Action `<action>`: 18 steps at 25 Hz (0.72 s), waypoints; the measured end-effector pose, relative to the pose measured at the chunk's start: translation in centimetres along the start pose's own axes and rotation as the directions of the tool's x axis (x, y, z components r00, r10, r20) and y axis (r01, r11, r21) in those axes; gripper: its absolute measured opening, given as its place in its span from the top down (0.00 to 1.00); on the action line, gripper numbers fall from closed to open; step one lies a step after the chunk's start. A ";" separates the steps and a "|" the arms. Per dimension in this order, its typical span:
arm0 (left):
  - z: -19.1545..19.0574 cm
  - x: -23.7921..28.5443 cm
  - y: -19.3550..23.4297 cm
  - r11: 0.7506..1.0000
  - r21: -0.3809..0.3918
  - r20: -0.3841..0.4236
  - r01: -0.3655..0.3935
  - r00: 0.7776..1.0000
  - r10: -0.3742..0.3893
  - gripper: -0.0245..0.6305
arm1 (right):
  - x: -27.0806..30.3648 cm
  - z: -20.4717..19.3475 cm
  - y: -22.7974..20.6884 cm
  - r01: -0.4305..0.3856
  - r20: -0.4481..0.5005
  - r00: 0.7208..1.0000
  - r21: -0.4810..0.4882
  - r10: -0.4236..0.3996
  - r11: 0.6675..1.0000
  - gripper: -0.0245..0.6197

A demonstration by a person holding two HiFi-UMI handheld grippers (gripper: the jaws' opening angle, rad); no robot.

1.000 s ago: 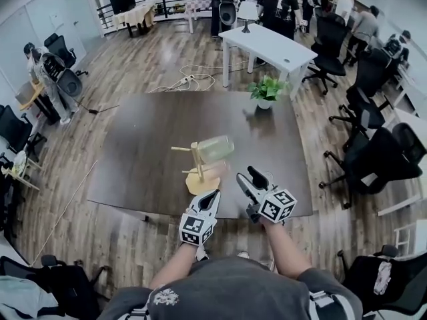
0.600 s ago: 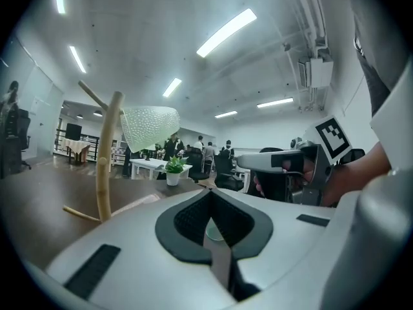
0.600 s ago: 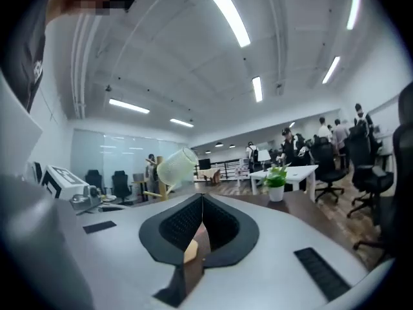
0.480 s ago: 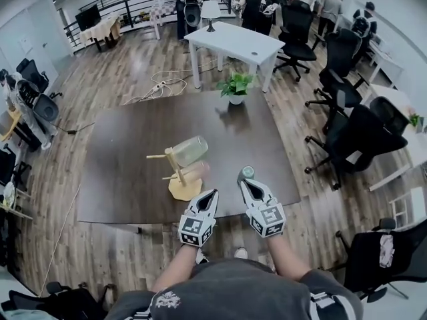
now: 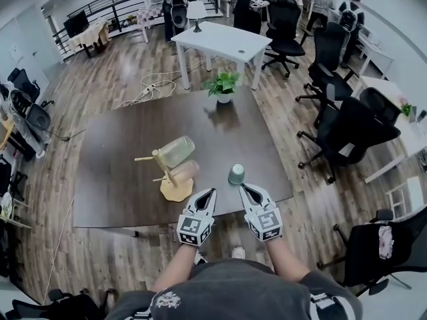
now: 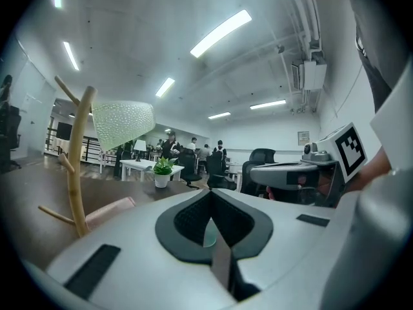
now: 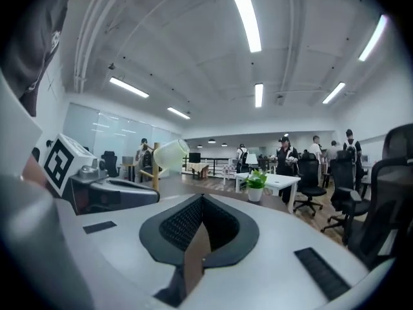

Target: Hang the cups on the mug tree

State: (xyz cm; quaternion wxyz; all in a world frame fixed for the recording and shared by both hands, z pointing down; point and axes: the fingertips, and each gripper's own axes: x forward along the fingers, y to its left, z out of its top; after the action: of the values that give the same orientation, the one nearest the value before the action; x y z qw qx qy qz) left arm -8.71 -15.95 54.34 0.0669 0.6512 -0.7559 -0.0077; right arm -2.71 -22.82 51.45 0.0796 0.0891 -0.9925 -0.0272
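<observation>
two cups hang on the mug tree (image 5: 175, 191); the green cup (image 5: 236, 173) waits on the desk (image 5: 113, 179), just ahead of your right hand-held gripper (image 5: 245, 189). it and the left hand-held gripper (image 5: 209, 193) are clenched, empty. next, open the right around that cup; its handle can't be made out.
</observation>
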 end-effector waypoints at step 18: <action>-0.8 3.1 -0.1 0.999 0.020 -0.034 0.035 0.999 -0.035 0.95 | 0.8 -5.3 -3.6 0.078 -0.098 0.992 0.046 -0.073 0.996 0.92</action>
State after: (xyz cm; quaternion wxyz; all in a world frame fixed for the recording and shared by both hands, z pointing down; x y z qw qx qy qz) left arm -8.96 -18.94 55.42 0.0727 0.6650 -0.7432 0.0097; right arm -1.97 -26.68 56.55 0.1241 0.1297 -0.9837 -0.0012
